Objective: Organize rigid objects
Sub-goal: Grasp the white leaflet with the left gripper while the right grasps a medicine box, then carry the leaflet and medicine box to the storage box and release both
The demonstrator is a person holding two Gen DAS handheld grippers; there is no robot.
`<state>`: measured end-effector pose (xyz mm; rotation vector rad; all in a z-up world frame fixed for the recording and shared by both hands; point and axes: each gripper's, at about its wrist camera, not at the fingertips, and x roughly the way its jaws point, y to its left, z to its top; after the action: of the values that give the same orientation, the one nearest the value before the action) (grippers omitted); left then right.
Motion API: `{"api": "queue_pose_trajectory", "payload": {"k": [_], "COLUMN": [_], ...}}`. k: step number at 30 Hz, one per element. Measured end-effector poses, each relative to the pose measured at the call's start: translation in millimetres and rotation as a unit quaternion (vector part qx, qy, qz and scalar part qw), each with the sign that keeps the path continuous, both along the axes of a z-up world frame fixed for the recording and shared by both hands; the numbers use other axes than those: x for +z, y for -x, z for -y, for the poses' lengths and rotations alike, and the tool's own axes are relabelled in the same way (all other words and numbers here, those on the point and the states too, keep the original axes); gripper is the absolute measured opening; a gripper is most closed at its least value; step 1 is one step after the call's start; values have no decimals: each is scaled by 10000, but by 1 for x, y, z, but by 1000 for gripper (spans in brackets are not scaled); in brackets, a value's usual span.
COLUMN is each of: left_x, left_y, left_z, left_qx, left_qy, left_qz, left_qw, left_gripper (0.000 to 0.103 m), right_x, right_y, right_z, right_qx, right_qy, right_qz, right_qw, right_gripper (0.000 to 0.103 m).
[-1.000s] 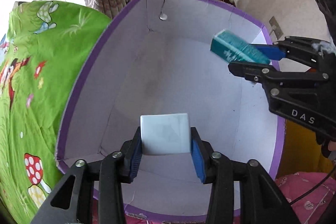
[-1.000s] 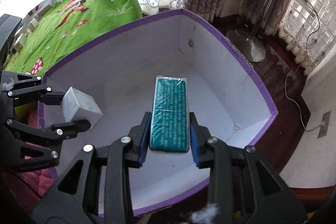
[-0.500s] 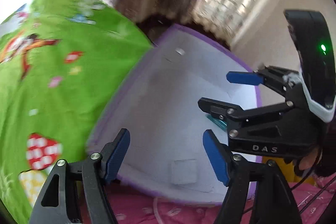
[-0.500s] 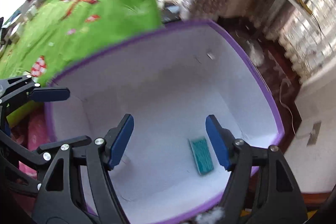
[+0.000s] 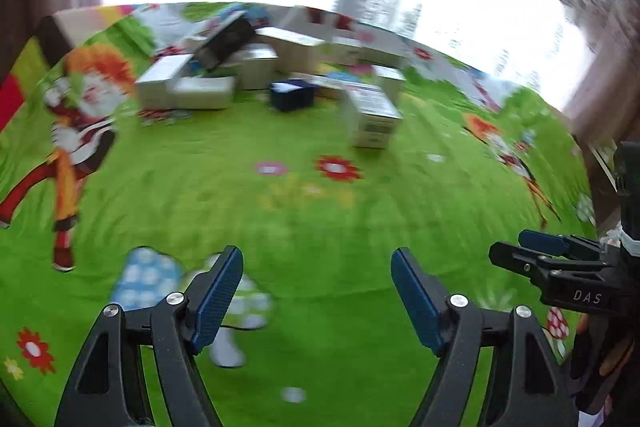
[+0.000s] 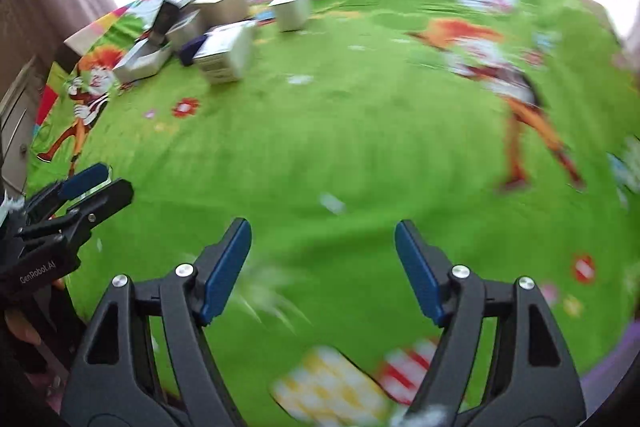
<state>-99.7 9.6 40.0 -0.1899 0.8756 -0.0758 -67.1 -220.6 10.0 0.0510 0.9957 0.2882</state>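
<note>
Several boxes lie piled on the far side of a green cartoon blanket [image 5: 320,195]: white cartons [image 5: 200,89], a black box [image 5: 228,41], a dark blue box [image 5: 292,95] and a white carton on end [image 5: 376,115]. The right wrist view has the same pile [image 6: 224,55] at its upper left. My left gripper [image 5: 316,259] hangs over bare blanket, its jaws opening with nothing between them. The right gripper [image 6: 323,231] is also opening and empty. Each gripper shows at the edge of the other's view: right gripper [image 5: 536,247], left gripper [image 6: 92,179]. Both views are motion-blurred.
A bright window and curtains [image 5: 600,27] stand behind the blanket. A purple box rim [image 6: 608,371] shows at the lower right of the right wrist view. A hand [image 5: 600,355] holds the right gripper. Green blanket [image 6: 360,147] lies between the grippers and the pile.
Both grippers let go of their boxes, the white one and the teal one, into the purple-rimmed box. They then swung away over the green blanket toward the pile, jaws wider.
</note>
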Motion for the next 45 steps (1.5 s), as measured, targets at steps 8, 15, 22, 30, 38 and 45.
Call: {"api": "queue_pose_trajectory", "payload": {"k": [8, 15, 22, 30, 38, 45], "left_x": [-19, -8, -5, -12, -25, -26], "left_y": [-28, -99, -186, -169, -105, -102], "left_z": [-83, -108, -129, -134, -111, -105], "left_qx": [1030, 1005, 1426, 1482, 1150, 1263], "left_qy": [-11, -299, -186, -322, -839, -1053], "left_qz": [-190, 54, 118, -114, -285, -182], "left_qw": [9945, 9945, 9895, 9884, 9894, 9862], "left_gripper": [77, 77, 78, 44, 46, 43], "right_x": [-9, -10, -12, -12, -14, -13], "right_y": [-115, -130, -123, -125, -125, -125], "right_z": [-96, -98, -99, -98, -99, -99], "right_qx": [199, 162, 262, 268, 282, 286], "right_qy": [190, 488, 584, 523, 545, 558], "right_qz": [80, 525, 813, 804, 814, 831], "right_qw": [9996, 9973, 9946, 9950, 9948, 9946], "right_gripper": [83, 45, 45, 46, 47, 45]}}
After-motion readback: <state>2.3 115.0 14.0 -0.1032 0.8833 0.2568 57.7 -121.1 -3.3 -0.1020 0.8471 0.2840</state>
